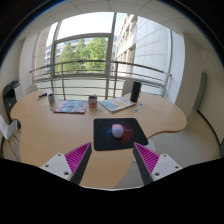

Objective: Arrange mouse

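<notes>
A small white and pink mouse (118,130) sits in the middle of a black mouse mat (120,133) on the wooden table (50,130). My gripper (112,160) is open and empty. Its two pink-padded fingers (76,159) stand wide apart, short of the mat's near edge. The mouse lies just ahead of the fingers, on the line between them, untouched.
Beyond the mat are a magazine (70,106), a cup (93,101), a booklet (118,103) and a dark upright object (136,92). Chairs stand at the left (10,96). A railing and large windows (95,50) lie behind the table.
</notes>
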The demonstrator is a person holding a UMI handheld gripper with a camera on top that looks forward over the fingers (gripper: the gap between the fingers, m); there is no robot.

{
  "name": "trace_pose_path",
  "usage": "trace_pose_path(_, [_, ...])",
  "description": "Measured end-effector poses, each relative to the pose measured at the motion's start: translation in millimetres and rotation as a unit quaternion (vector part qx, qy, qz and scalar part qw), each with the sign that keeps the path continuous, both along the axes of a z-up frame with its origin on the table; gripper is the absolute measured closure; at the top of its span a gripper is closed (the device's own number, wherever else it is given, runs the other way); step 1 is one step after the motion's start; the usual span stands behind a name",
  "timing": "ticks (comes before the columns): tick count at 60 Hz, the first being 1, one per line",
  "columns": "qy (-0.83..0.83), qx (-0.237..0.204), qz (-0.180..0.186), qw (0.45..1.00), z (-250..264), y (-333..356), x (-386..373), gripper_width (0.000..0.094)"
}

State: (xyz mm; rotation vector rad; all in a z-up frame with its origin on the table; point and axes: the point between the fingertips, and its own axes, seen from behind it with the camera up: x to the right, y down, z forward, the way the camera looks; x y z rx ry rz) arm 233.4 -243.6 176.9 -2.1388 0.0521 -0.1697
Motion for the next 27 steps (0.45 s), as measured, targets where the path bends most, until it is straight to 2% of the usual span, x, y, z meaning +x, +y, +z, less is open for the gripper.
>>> trace_pose_path(13, [-0.011, 0.002, 0.0, 1.0, 13, -58, -16, 0.0093])
trace_pose_path(27, [-0.031, 0.005, 0.002, 1.0, 19, -69, -20, 0.0094])
